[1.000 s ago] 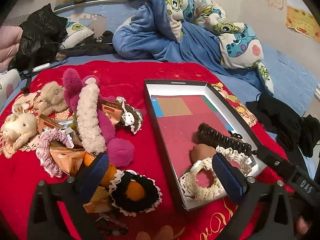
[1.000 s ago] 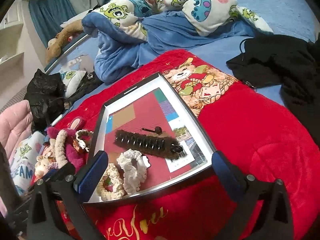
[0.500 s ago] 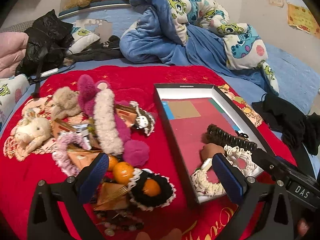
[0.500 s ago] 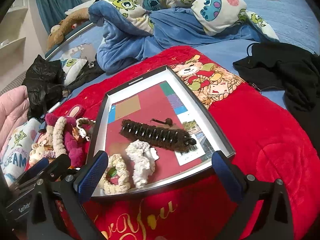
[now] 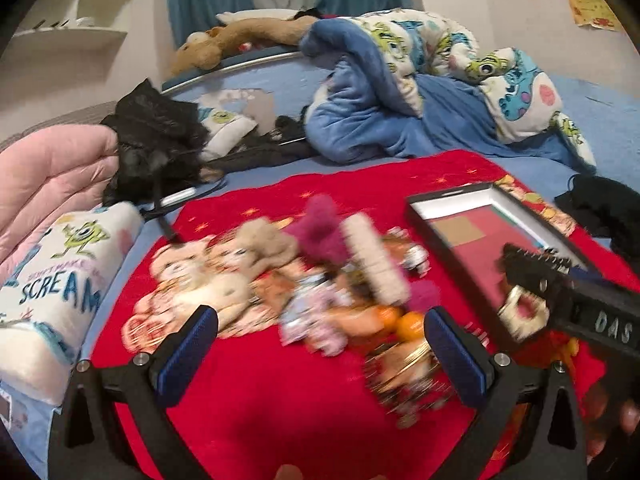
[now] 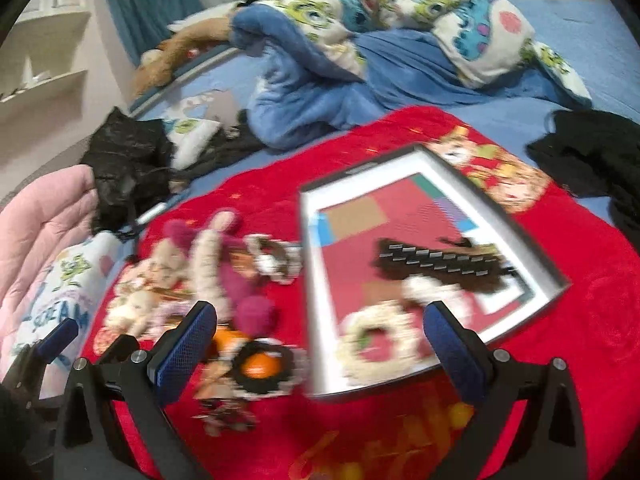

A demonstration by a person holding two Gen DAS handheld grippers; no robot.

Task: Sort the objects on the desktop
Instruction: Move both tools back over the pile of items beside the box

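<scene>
A black-rimmed shallow box (image 6: pixel 554 270) lies on a red blanket (image 6: pixel 592 280). It holds a dark hair claw (image 6: pixel 436 266) and cream scrunchies (image 6: pixel 380 340). A pile of hair accessories, plush items and oranges (image 5: pixel 340 280) lies left of the box. My left gripper (image 5: pixel 320 356) is open and empty, above the blanket at the pile's near edge. My right gripper (image 6: pixel 320 344) is open and empty, over the gap between the pile and the box; it also shows in the left wrist view (image 5: pixel 592 308). A black-trimmed scrunchie with an orange (image 6: pixel 260 364) lies under it.
A blue duvet (image 5: pixel 380 120) is heaped behind the blanket. Black clothing (image 6: pixel 592 160) lies at the right, a black bag (image 5: pixel 156 140) and pink quilt (image 5: pixel 48 184) at the left. A monster-print pillow (image 5: pixel 52 288) borders the blanket's left edge.
Both grippers have swung left, from over the box toward the pile. Both views are now motion-blurred. Both stay open and empty.
</scene>
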